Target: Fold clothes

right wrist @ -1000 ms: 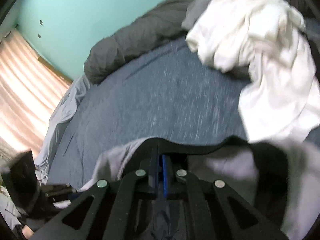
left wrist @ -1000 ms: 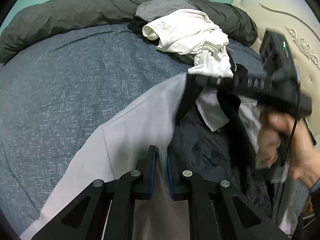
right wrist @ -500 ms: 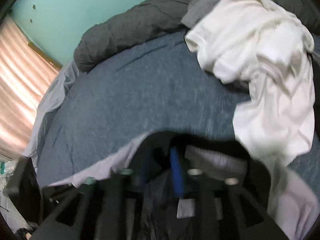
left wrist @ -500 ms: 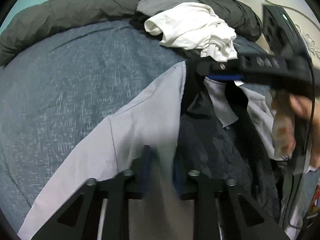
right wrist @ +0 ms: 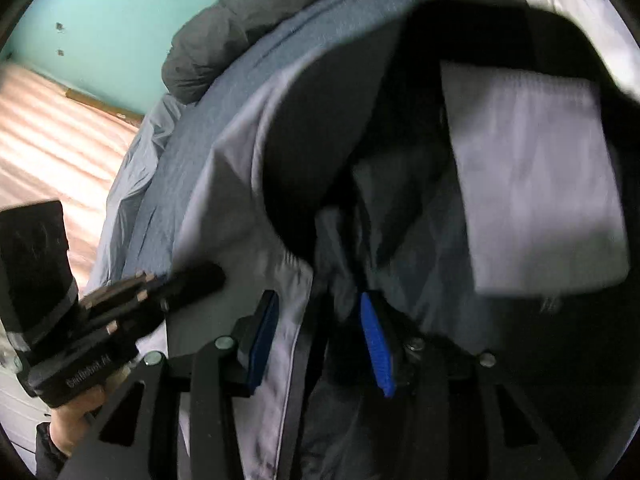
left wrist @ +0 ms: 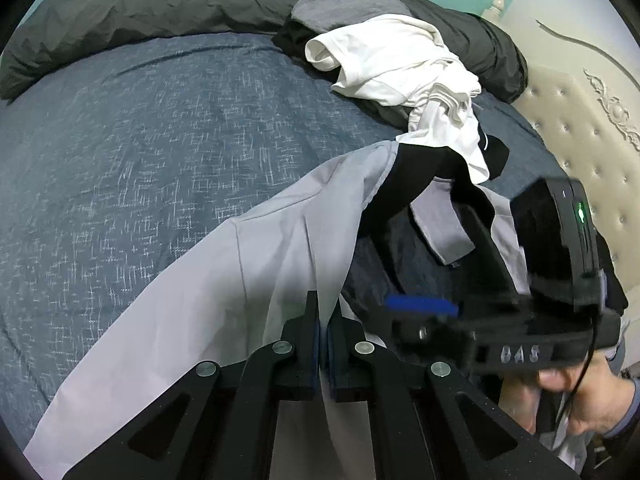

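Spreading across both views, the bed (left wrist: 152,152) with its blue-flecked cover fills most of the scene; a dark grey duvet (left wrist: 180,0) is bunched along its far edge, a cream tufted headboard (left wrist: 576,120) stands at the right, and a teal wall (right wrist: 100,8) closes the room behind. A heap of unfolded laundry, topped by a crumpled white garment (left wrist: 400,64) over grey and black pieces, waits near the headboard.

The task's current piece, a light grey jacket (left wrist: 256,280) with a black collar and dark lining, lies partly on the bed and partly lifted toward the cameras, open so the inside shows. It is not yet smoothed flat and shows no fold, so the work looks to be at its start: this jacket has to be laid out and folded, and the heap beyond is untouched.

The left gripper (left wrist: 323,344) has its jaws pressed together on the pale fabric at the jacket's edge. The right gripper (right wrist: 320,344) has its blue pads (right wrist: 376,344) apart, with the jacket's front edge and lining lying between them but not pinched; in the left view it hovers just beside the left one, over the lining. A white label (right wrist: 536,184) sits inside the collar.
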{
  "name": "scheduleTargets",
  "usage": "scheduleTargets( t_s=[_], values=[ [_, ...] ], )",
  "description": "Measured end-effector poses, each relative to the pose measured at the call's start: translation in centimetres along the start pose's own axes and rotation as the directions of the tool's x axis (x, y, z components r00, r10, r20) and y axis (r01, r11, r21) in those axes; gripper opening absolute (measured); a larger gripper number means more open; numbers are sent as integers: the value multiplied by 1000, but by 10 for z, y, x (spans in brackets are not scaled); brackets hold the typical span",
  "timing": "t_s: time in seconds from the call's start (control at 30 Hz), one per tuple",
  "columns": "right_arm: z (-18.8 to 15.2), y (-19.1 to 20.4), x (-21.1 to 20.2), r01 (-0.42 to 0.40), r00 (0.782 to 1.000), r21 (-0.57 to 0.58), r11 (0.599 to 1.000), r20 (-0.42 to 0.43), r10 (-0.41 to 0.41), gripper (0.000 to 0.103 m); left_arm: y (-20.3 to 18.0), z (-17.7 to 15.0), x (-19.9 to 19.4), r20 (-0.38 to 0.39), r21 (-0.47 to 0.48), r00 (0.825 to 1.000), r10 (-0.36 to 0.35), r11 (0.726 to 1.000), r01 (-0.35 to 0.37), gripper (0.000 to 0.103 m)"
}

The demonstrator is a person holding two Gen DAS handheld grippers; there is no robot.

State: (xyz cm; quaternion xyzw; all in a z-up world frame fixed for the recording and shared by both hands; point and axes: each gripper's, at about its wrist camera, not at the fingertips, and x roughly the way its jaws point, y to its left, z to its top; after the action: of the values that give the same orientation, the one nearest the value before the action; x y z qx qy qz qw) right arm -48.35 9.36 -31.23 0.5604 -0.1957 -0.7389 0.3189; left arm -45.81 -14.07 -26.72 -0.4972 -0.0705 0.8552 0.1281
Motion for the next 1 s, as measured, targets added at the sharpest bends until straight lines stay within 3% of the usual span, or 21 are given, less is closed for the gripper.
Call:
scheduleTargets(
  t_s=[0.07, 0.13, 0.17, 0.23, 0.27, 0.37, 0.57, 0.67, 0.83, 0.87, 0.97, 1.0],
  values=[
    [-7, 1, 1, -9, 1000, 11, 1000, -10, 9, 43, 1, -1, -2, -3, -13, 1000, 2, 1000, -2, 5],
    [-10, 4, 0, -6, 1000, 0, 1000, -18, 6, 43, 2, -3, -7, 2, -24, 1000, 14, 1000, -14, 22],
    [-11, 5, 0, -3, 1000, -10, 1000, -24, 3, 43, 2, -4, -10, 5, -30, 1000, 18, 999, -18, 25],
    [-13, 8, 1, -4, 999, -25, 1000, -36, 3, 24, 3, -4, -19, 13, -40, 1000, 26, 999, -25, 31],
    [-14, 9, 1, -5, 999, -33, 999, -42, 4, 20, 3, -5, -22, 19, -42, 999, 30, 999, -30, 35],
    [-20, 12, -3, -19, 999, -42, 999, -47, 17, 8, 4, -5, -34, 38, -46, 998, 42, 998, -40, 36],
    [-25, 16, -35, -10, 999, -78, 997, 34, 13, 3, 0, -6, -51, 63, -47, 997, 47, 998, -44, 36],
    [-30, 22, -65, 65, 991, -122, 990, 124, -50, 3, -9, -8, -53, 56, -33, 998, 37, 999, -35, 36],
    [-43, 33, -94, 281, 947, -189, 941, 216, -239, 2, -34, -13, -42, 35, -4, 999, 17, 1000, -17, 44],
    [-45, 32, -91, 312, 940, -206, 927, 206, -271, 2, -38, -14, -37, 22, 6, 1000, 9, 1000, -9, 44],
    [-43, 10, -72, 280, 958, -182, 943, 112, -263, 3, -48, -17, -18, -22, 27, 1000, 17, 999, -17, 44],
    [-41, 4, -77, 294, 953, -170, 940, 131, -274, 5, -48, -17, -14, -29, 31, 999, 25, 999, -24, 45]
  ],
)
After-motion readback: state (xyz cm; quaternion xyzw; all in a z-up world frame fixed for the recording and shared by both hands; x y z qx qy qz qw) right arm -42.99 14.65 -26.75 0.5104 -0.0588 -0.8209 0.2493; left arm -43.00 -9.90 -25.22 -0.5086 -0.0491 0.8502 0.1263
